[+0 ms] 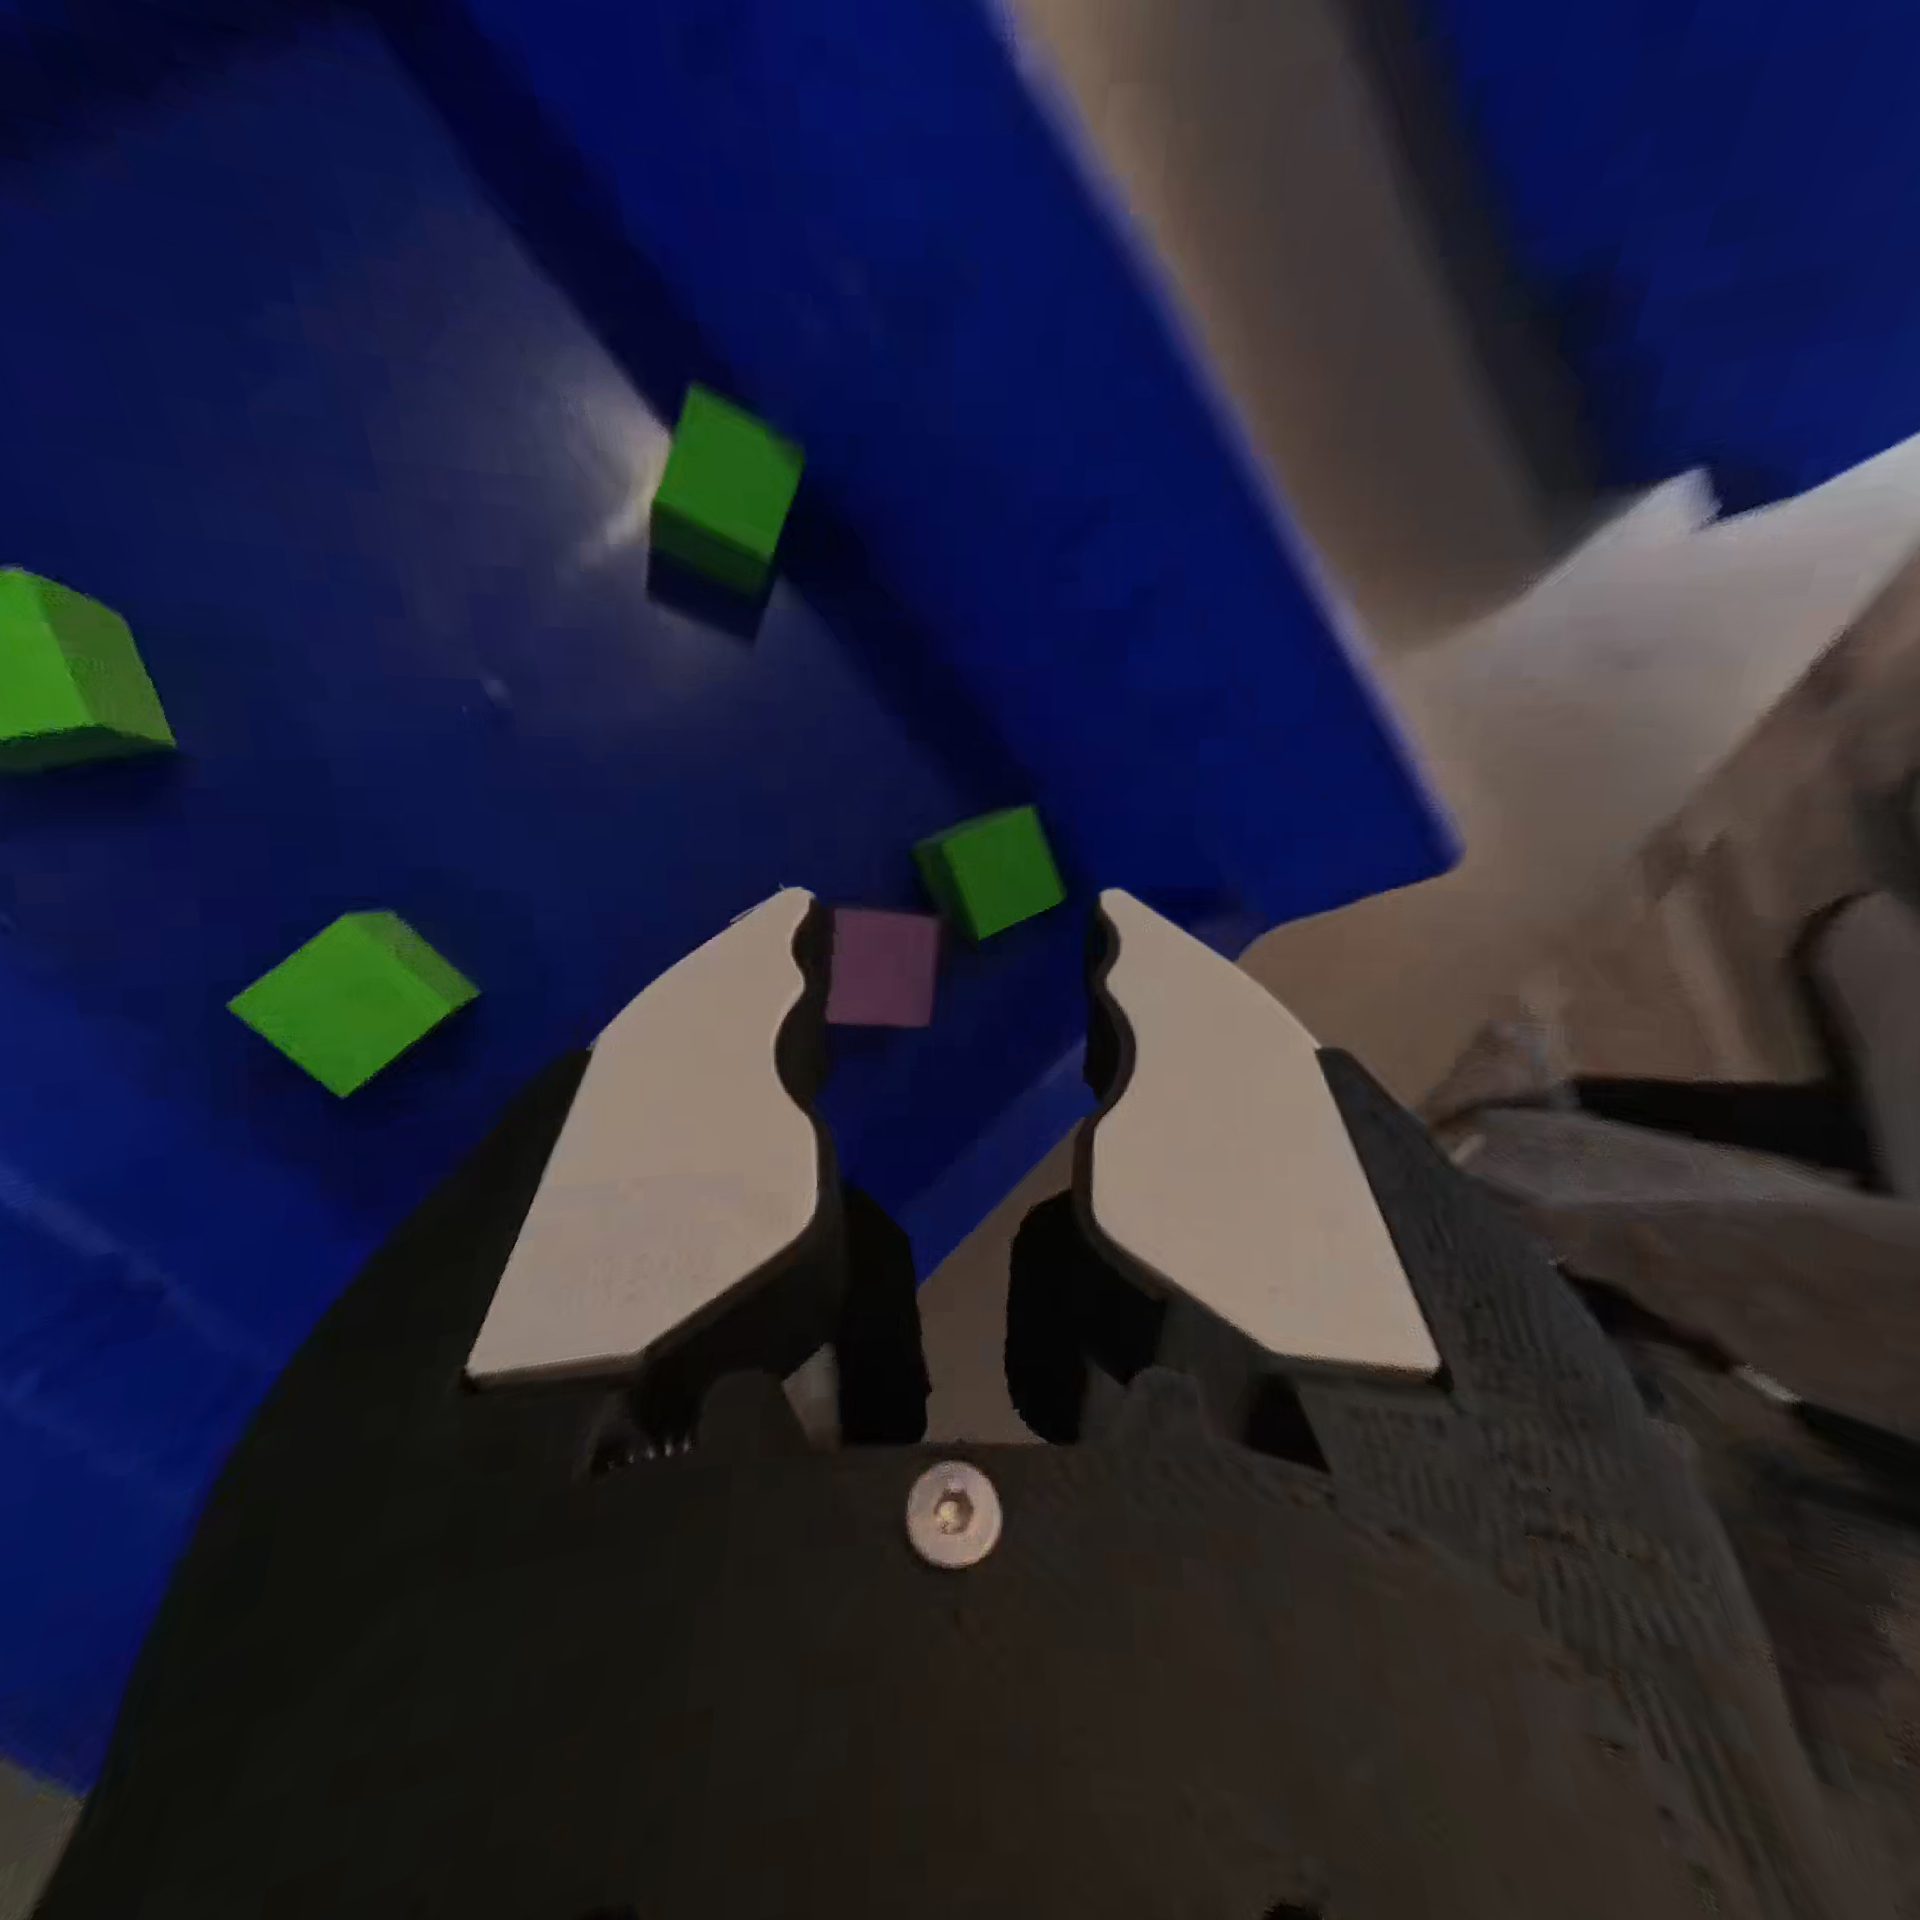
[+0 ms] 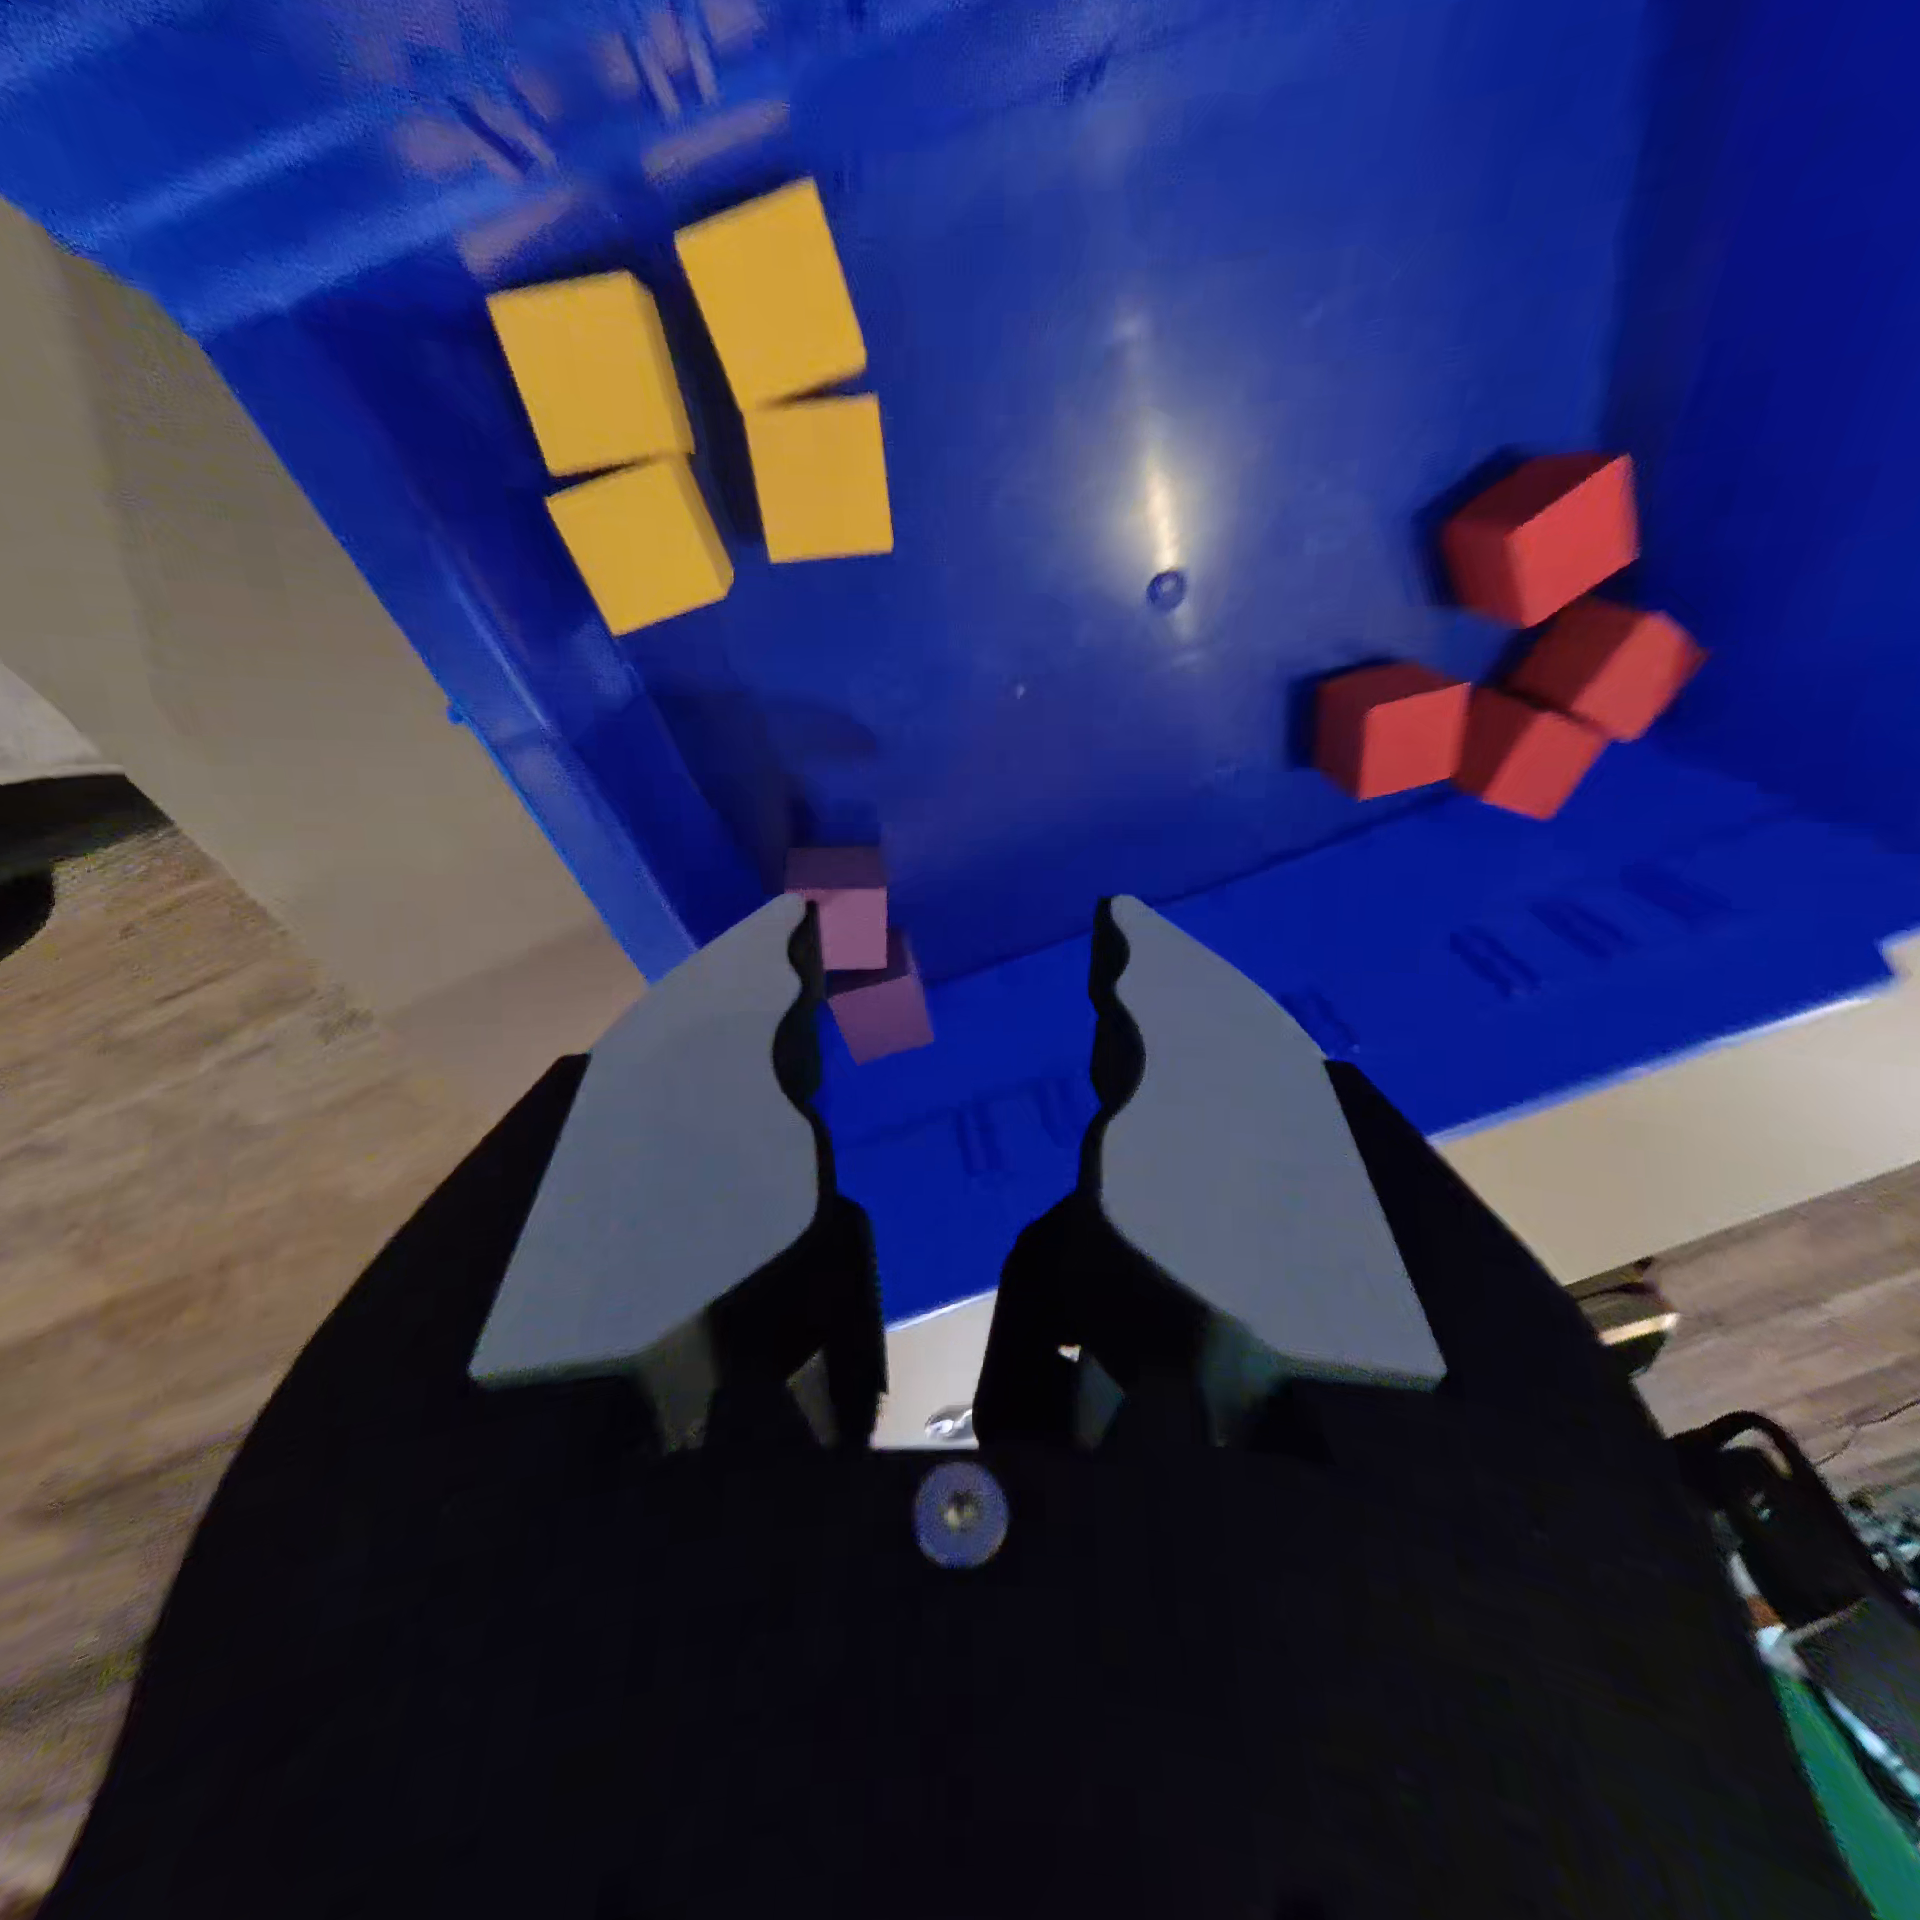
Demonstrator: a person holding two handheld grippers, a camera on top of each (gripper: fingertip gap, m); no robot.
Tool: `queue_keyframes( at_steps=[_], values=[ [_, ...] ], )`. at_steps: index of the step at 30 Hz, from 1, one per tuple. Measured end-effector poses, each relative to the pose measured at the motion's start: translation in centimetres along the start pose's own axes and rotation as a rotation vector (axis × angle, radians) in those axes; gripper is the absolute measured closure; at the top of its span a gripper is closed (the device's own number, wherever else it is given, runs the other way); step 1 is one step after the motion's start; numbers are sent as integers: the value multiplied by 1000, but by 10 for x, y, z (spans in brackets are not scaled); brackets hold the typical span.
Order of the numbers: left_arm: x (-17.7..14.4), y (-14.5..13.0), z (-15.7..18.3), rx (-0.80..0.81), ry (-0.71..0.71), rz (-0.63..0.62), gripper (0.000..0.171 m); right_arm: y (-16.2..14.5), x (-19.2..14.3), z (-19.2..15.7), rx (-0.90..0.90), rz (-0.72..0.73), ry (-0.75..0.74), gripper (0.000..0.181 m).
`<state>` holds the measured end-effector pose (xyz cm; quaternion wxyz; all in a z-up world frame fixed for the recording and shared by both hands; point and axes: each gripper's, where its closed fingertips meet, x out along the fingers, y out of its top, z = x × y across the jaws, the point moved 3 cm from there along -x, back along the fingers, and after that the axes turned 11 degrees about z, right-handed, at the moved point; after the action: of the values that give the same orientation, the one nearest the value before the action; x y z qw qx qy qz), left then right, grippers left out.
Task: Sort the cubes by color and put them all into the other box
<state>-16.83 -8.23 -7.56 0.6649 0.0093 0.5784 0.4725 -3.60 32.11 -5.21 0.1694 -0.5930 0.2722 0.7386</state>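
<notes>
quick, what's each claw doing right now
Left claw: open, holding nothing, small purple cube between its tips.
Right claw: open, holding nothing, small purple cubes by its left fingertip.

Both wrist cams close — above blue bins (image 1: pixel 416 312).

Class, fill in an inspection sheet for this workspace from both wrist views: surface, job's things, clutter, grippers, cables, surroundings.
Surface: pale tabletop under the bins.
Job's things: blue bin holding four green cubes and a purple cube; second blue bin holding four yellow cubes, four red cubes, purple cubes.
Clutter: nothing seen.
Grippers: left gripper open, empty; right gripper open, empty.
Cables: dark cable at lower right.
Surroundings: wood-grain floor; blurred elsewhere.
</notes>
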Motion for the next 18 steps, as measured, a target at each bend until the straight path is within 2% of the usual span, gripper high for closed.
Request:
queue_keyframes(
  at_steps=[3,8,18],
  values=[
    [18,-14,-5,51,89,-118,118,8,-10,-3,-37,49,-50,133],
    [26,-25,-15,81,201,-221,114,18,-15,-13,-95,105,-83,136],
    [22,-34,-19,66,163,-261,115,24,-13,-15,-104,147,-94,139]
  ],
)
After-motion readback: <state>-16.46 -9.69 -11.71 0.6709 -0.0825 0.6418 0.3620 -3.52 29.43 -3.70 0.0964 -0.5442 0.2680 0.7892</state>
